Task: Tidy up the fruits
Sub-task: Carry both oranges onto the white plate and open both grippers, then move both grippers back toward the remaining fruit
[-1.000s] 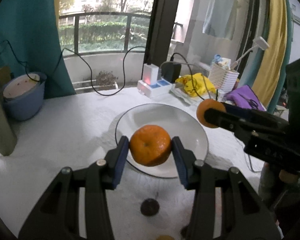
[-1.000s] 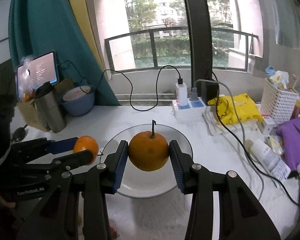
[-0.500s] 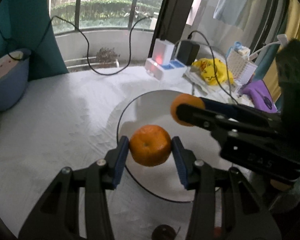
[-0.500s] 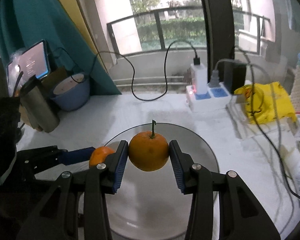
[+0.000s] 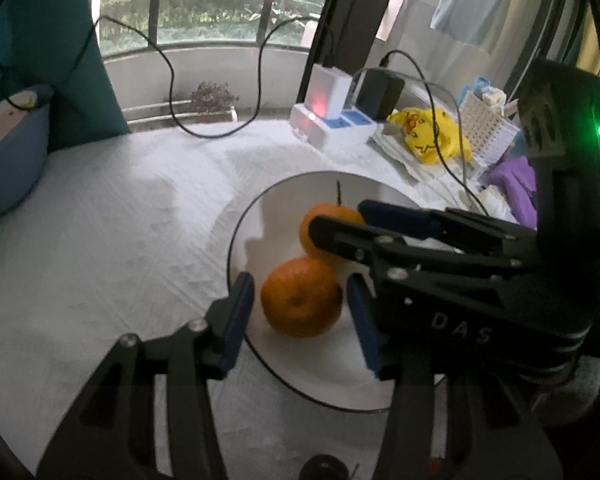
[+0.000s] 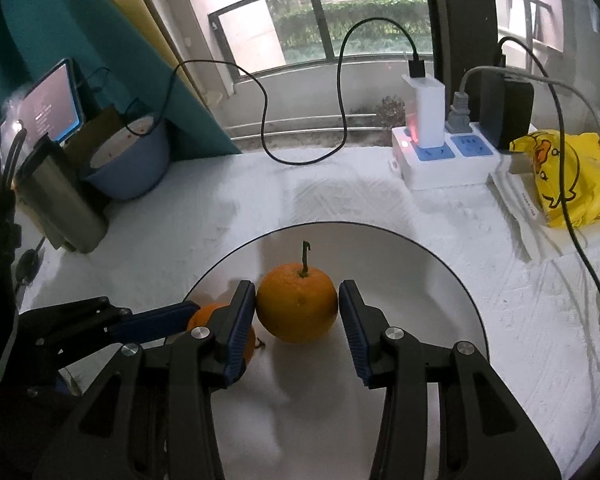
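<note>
A stemless orange point(image 5: 301, 298) rests on the white plate point(image 5: 256, 216). My left gripper point(image 5: 300, 316) stands open around it, with gaps on both sides. A stemmed orange point(image 6: 297, 308) rests on the same plate point(image 6: 440, 280). My right gripper point(image 6: 298, 322) is around it with its jaws slightly parted, the right pad clear of the fruit. In the left wrist view the stemmed orange point(image 5: 326, 220) sits behind the right gripper's fingers point(image 5: 380, 240). In the right wrist view the stemless orange point(image 6: 208, 316) is partly hidden behind my left finger.
A white power strip point(image 6: 440, 160) with chargers and cables stands at the back. A yellow bag point(image 6: 560, 176) lies at the right. A blue bowl point(image 6: 128, 164) and a steel cup point(image 6: 56, 204) stand at the left. A small dark object point(image 5: 324, 468) lies near the plate's front.
Both grippers came down to the plate with their oranges. Both sets of jaws have parted, and the oranges now rest on the plate side by side.
</note>
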Demonstrator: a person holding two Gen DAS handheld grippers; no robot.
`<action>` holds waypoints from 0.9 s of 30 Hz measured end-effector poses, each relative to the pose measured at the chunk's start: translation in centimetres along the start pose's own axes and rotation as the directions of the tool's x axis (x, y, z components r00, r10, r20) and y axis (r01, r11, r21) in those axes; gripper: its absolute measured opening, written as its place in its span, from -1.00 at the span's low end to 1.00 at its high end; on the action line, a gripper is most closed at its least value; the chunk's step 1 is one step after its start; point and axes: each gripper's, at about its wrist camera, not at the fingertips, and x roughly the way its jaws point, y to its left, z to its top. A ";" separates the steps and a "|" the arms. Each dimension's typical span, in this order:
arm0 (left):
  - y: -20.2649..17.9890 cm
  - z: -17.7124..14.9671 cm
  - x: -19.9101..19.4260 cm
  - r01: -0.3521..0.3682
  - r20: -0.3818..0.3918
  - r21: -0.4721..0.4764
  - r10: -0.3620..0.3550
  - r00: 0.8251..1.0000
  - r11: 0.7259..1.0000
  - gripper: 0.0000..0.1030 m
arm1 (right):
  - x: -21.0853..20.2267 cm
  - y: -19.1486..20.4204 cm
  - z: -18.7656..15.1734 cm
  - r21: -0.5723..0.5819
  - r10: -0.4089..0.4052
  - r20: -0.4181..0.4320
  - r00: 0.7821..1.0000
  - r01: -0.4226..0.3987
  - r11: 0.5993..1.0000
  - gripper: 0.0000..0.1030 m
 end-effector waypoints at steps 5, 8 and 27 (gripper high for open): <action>-0.7 -0.1 -2.1 0.003 0.043 0.015 -0.004 0.999 1.000 0.25 | -2.4 0.0 0.3 -0.002 -0.022 0.056 0.998 0.022 1.000 0.17; -1.2 -0.4 -3.4 0.000 0.057 0.023 -0.001 0.998 1.000 0.25 | -4.3 0.2 0.2 -0.006 -0.036 0.087 0.996 0.037 0.999 0.17; -3.5 -5.4 -12.6 -0.021 0.155 0.024 0.017 0.988 0.999 0.25 | -14.4 3.2 -5.6 -0.037 -0.093 0.174 0.980 0.101 0.994 0.17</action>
